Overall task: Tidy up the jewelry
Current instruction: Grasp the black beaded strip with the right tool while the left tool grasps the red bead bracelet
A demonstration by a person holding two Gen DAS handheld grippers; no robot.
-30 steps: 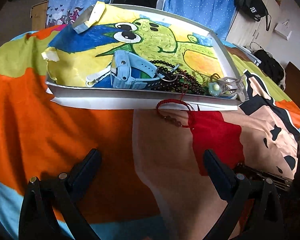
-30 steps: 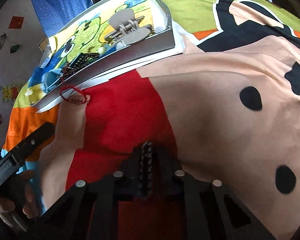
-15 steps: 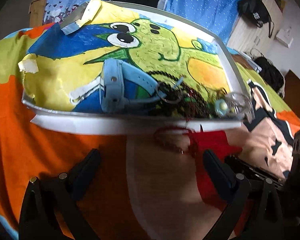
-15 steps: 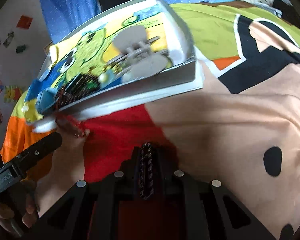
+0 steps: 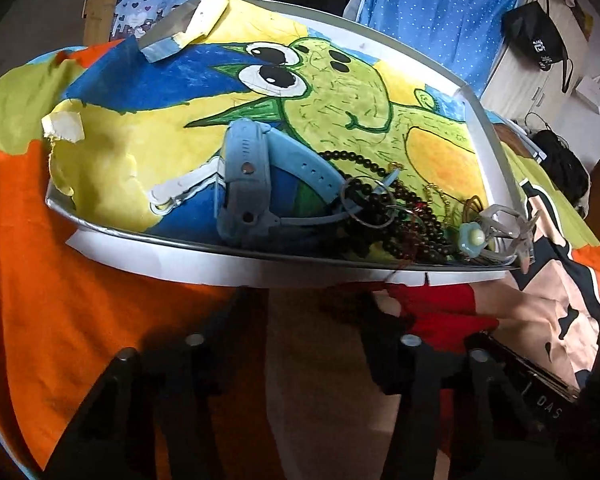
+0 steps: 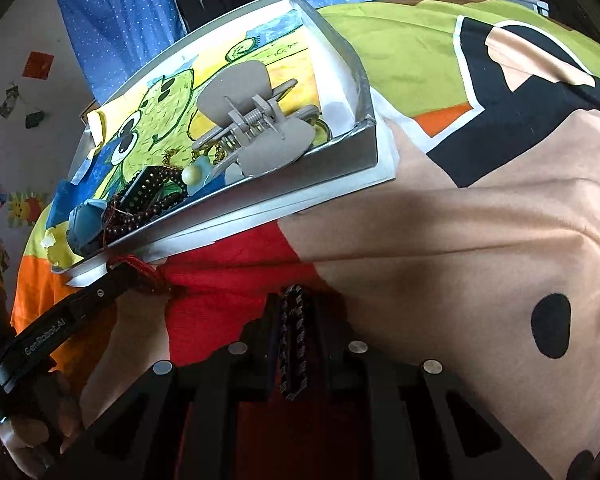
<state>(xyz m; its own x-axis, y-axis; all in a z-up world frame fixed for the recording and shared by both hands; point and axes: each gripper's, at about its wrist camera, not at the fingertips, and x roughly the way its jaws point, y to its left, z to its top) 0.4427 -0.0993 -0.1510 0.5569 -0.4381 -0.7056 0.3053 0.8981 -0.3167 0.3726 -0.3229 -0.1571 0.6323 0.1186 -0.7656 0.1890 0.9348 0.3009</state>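
Left wrist view: the left gripper (image 5: 314,312) is reaching with its black fingers (image 5: 384,320) spread apart at the near edge of a shallow silver tray (image 5: 260,270) lined with a painted green cartoon dinosaur, sitting on a bright patchwork bedspread (image 5: 60,300). Inside the tray, from left to right, are lying a light-blue plastic watch (image 5: 246,184), dark brown bead strands (image 5: 404,208) and a clear plastic hair claw (image 5: 504,226). Right wrist view: a red cord bracelet (image 6: 140,266) is lying on the bedspread at the left gripper's tip, just below the tray's rim, while a grey plastic hair claw (image 6: 256,120) is resting in the tray. The right gripper (image 6: 294,340) is hovering with fingers pressed together, holding nothing.
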